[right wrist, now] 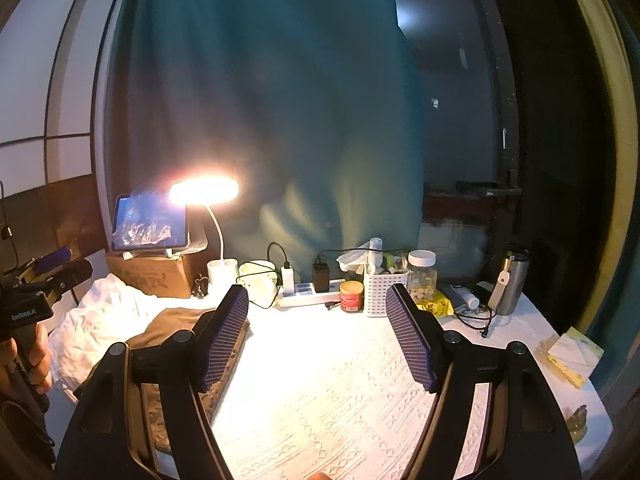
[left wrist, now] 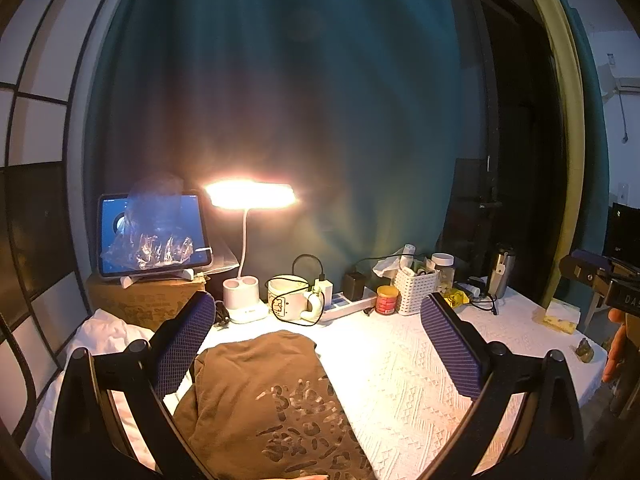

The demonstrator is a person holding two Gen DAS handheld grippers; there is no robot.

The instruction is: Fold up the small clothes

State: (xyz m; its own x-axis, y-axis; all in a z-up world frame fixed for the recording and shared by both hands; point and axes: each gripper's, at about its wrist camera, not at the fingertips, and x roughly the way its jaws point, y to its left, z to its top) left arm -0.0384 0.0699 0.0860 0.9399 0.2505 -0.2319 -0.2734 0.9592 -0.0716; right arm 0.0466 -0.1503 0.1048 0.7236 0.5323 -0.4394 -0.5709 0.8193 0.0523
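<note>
- The folded shirt [left wrist: 264, 400] lies on the tablecloth [left wrist: 420, 380], toward its left side.
- A crumpled cloth [right wrist: 104, 312] sits left of the shirt.
- Behind them, a tablet [left wrist: 154, 236] stands on a cardboard box [left wrist: 140, 300].
- Right of the box come the lamp [left wrist: 250, 196], mug [left wrist: 288, 298], power strip [left wrist: 346, 304], tin [left wrist: 387, 299], basket [left wrist: 414, 294] and flask [left wrist: 502, 270].

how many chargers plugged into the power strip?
2. A white charger sits at the left end of the power strip; a black charger stands just right of it. Anything further right is hidden behind the red can.
</note>
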